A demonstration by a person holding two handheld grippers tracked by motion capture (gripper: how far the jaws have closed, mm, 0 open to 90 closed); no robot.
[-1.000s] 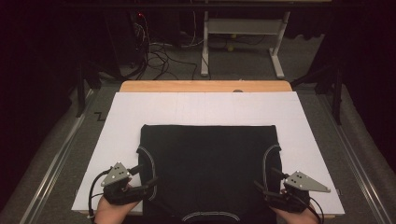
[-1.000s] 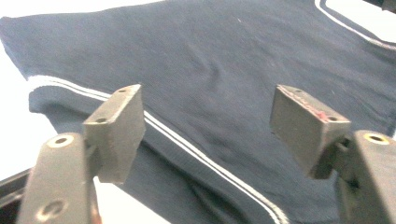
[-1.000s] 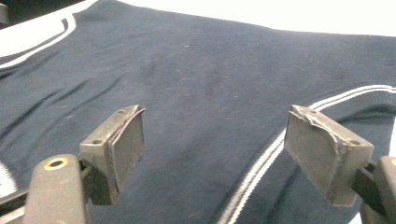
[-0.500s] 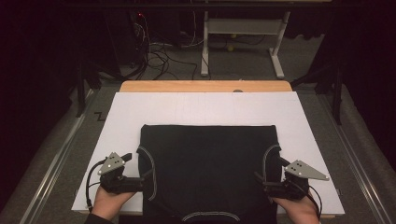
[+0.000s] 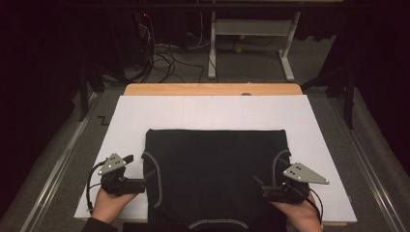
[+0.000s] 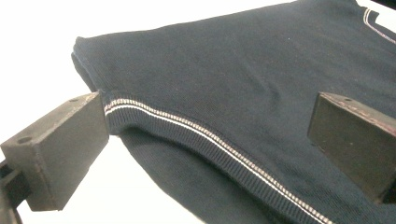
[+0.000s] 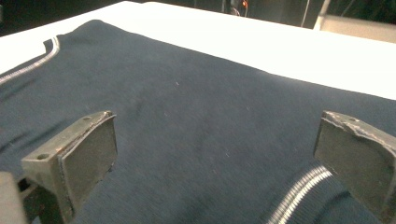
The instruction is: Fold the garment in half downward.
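Shirt: a dark shirt (image 5: 215,176) lies flat on the white sheet (image 5: 203,113), folded into a neat block. It sits between the two tongs, and its near edge is at the person's side of the table.

Stripe: a thin white stripe (image 6: 205,137) runs along each armhole edge of the shirt, one on each side. A curved white stripe marks the neck edge at the near end.

Left tongs: the left tongs (image 5: 145,176) are at the left edge of the shirt, close to the armhole stripe. Their jaws stand wide apart. They have just been opening. In the left gripper view the striped edge of the shirt lies between the jaws, but the jaws do not press on it, so they hold nothing.

Right tongs: the right tongs (image 5: 261,186) are at the right edge of the shirt, just beside the other armhole stripe. Their jaws also stand wide apart and have just been opening. In the right gripper view the shirt cloth lies below and between the jaws, and a bit of stripe shows near the right jaw. Nothing is pinched.

Hands: the left hand (image 5: 109,205) and the right hand (image 5: 302,212) each hold one pair of tongs from the near side.

Table: a wooden table (image 5: 212,89) shows past the far edge of the white sheet, well away from both tongs.
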